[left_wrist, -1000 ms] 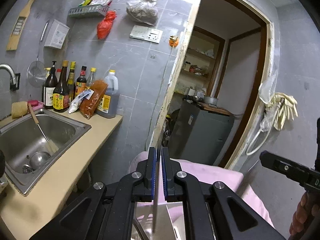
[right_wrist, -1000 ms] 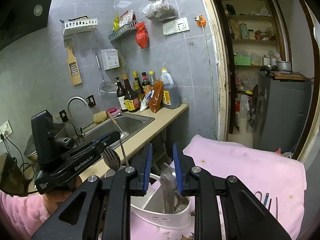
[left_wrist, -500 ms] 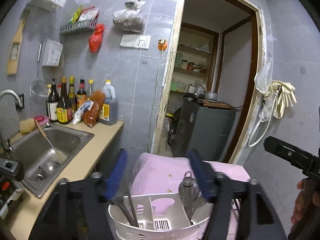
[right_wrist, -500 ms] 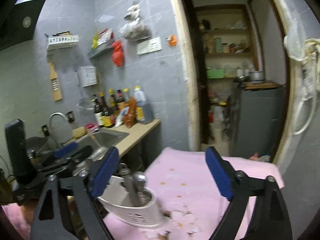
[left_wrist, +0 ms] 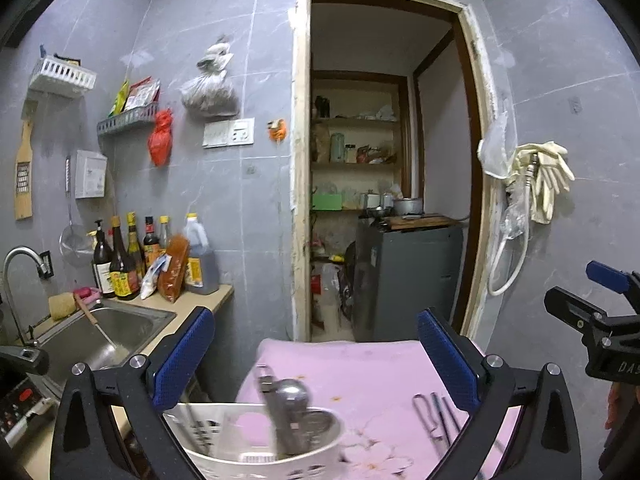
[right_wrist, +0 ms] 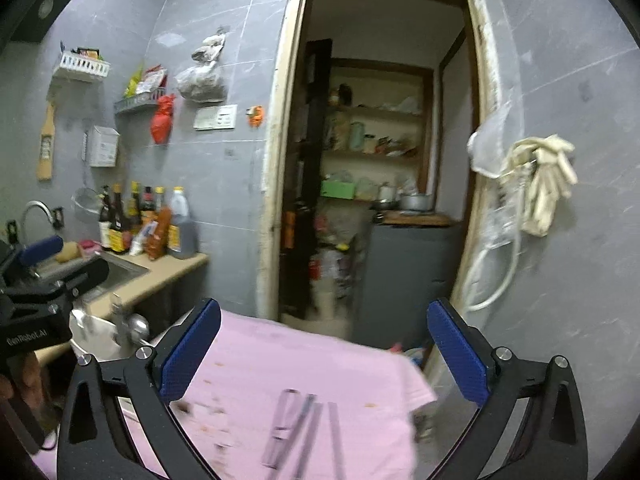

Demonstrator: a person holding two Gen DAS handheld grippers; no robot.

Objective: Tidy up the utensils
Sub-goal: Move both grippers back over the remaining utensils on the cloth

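Note:
A white utensil caddy (left_wrist: pixel 256 446) stands on a pink cloth (left_wrist: pixel 372 372) just below my left gripper (left_wrist: pixel 316 352), which is wide open and empty. Metal utensils (left_wrist: pixel 290 412) stand upright in the caddy. A few loose metal utensils (left_wrist: pixel 438 416) lie on the cloth to the right. My right gripper (right_wrist: pixel 324 344) is wide open and empty above those loose utensils (right_wrist: pixel 304 424). The caddy (right_wrist: pixel 100 338) shows at the left in the right wrist view, behind the left gripper's body.
A sink (left_wrist: pixel 100 334) with a ladle sits on the beige counter (left_wrist: pixel 188 308) at left, with bottles (left_wrist: pixel 132 256) behind. An open doorway (left_wrist: pixel 384 184) with a grey cabinet (left_wrist: pixel 404 280) is straight ahead. Gloves (left_wrist: pixel 544 176) hang on the right wall.
Both grippers have opened wide; a second ago each was nearly closed over the caddy. The right gripper has swung right, from the caddy towards the loose utensils on the cloth.

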